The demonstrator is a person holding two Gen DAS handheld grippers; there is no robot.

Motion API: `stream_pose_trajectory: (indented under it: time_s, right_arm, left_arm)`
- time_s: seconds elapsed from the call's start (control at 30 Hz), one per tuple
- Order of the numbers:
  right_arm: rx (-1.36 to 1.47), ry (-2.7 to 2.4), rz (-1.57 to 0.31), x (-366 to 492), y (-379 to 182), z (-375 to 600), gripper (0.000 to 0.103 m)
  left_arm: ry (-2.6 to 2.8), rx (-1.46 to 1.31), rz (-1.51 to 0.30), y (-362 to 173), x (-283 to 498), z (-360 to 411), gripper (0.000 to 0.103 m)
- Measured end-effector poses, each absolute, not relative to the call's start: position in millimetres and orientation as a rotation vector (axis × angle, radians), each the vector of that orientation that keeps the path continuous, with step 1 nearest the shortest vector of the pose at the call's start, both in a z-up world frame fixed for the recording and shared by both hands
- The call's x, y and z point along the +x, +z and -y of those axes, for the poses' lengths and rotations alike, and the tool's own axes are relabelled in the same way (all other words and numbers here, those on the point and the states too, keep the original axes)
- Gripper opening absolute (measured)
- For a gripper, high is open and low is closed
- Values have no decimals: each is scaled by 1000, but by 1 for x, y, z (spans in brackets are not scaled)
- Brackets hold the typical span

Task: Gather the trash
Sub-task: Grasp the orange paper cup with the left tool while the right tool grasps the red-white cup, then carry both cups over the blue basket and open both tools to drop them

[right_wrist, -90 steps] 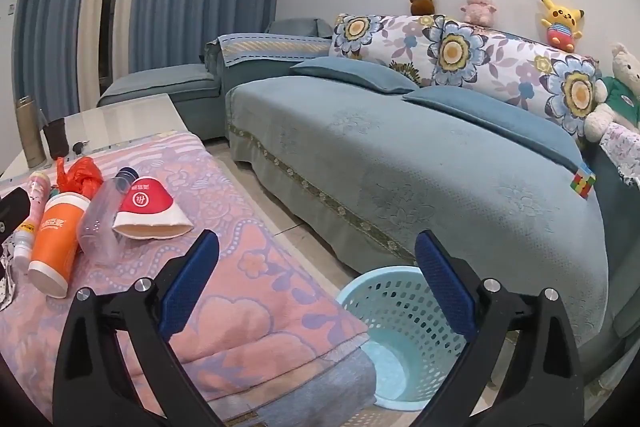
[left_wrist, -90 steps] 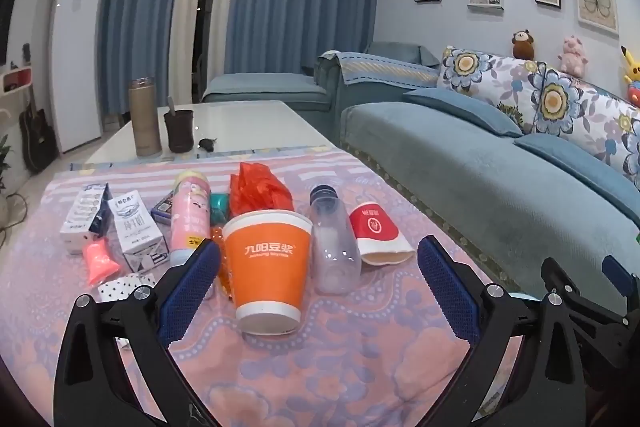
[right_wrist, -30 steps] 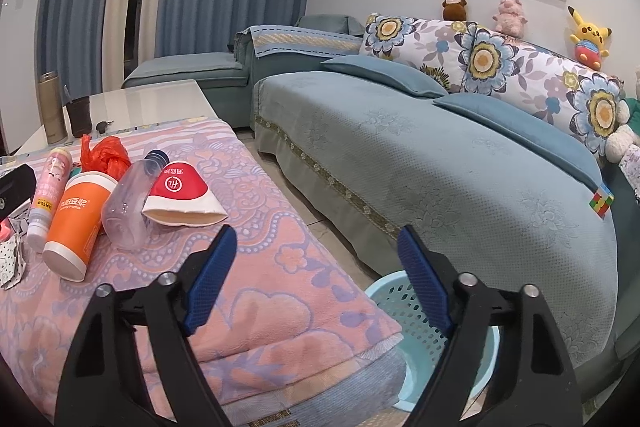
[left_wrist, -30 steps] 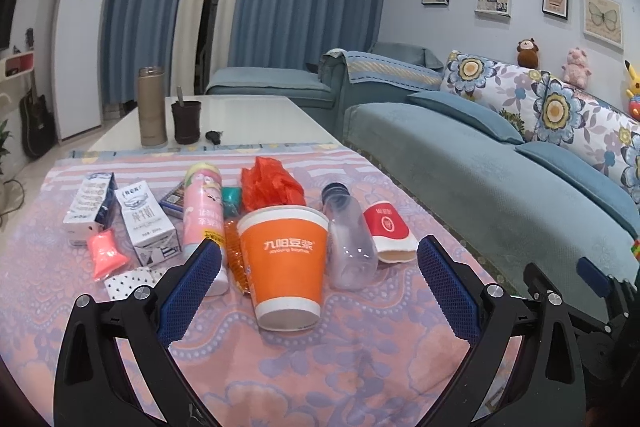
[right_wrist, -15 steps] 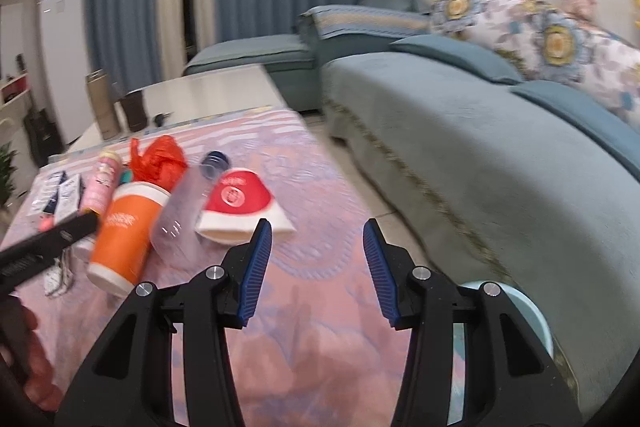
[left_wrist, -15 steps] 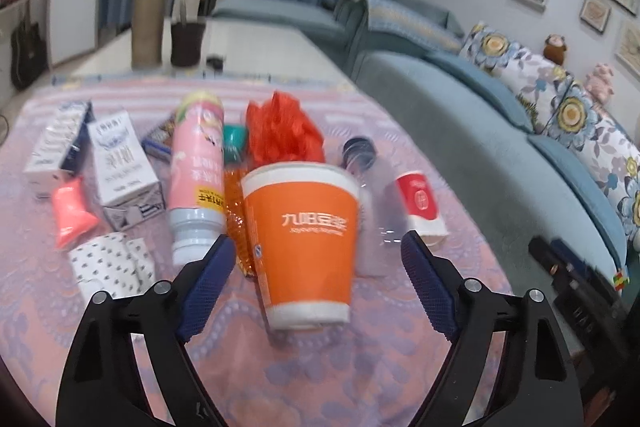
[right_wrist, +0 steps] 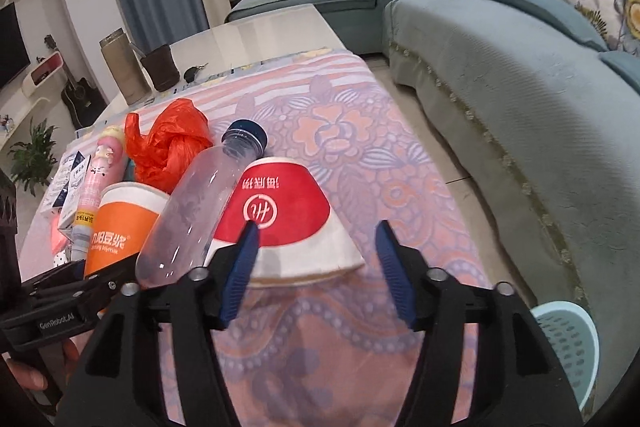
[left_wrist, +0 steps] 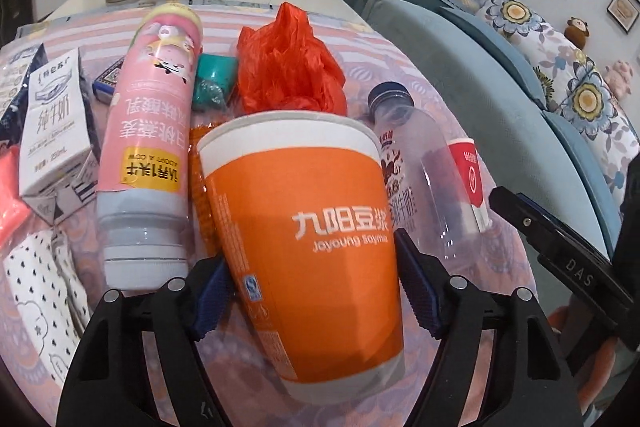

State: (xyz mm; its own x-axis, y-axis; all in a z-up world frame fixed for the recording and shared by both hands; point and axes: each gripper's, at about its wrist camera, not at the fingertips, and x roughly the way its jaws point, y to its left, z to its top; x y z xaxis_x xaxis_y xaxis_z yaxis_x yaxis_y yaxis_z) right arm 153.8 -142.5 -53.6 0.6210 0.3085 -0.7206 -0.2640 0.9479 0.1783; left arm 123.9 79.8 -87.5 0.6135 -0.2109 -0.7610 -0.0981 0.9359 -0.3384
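Observation:
An orange paper cup (left_wrist: 316, 211) stands on the pink flowered cloth (right_wrist: 360, 131). My left gripper (left_wrist: 310, 251) has a blue pad on each side of the cup's lower half. Its jaws are closing and the pads sit right at the cup's walls, with no squeeze showing. A red and white paper cup (right_wrist: 288, 223) lies on its side beside a clear plastic bottle (right_wrist: 192, 211). My right gripper (right_wrist: 316, 225) hovers just over this cup, jaws opening, its left fingertip overlapping the cup, nothing gripped.
A red plastic bag (left_wrist: 288, 67), pink bottle (left_wrist: 152, 131), milk carton (left_wrist: 52, 131) and dotted paper (left_wrist: 36, 291) crowd the cloth's left. A thermos (right_wrist: 120, 67) and dark mug (right_wrist: 162, 67) stand behind. The light blue basket (right_wrist: 568, 351) sits on the floor by the sofa (right_wrist: 520, 107).
Both grippers dropped and tipped down toward the table. The left jaws narrowed around the orange cup. The right swung from the sofa toward the red cup, narrowed, then widened.

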Motion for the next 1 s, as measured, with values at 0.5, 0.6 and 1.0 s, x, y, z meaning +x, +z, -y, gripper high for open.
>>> stream_pose_trajectory:
  time_s: [0.5,0.6,1.0]
  right_arm:
    - [62,455,-980,190,-83,108,49]
    - [89,456,-958,186,-79,111,32]
    - [169,365,-780,136,-28,177,22]
  left_arm:
    - [-72,-379,-856,-82,105,-81,68]
    - [-68,-361,-842,-80,102,-76,67]
    - [-200,-353,-662,-21,73,-41,67]
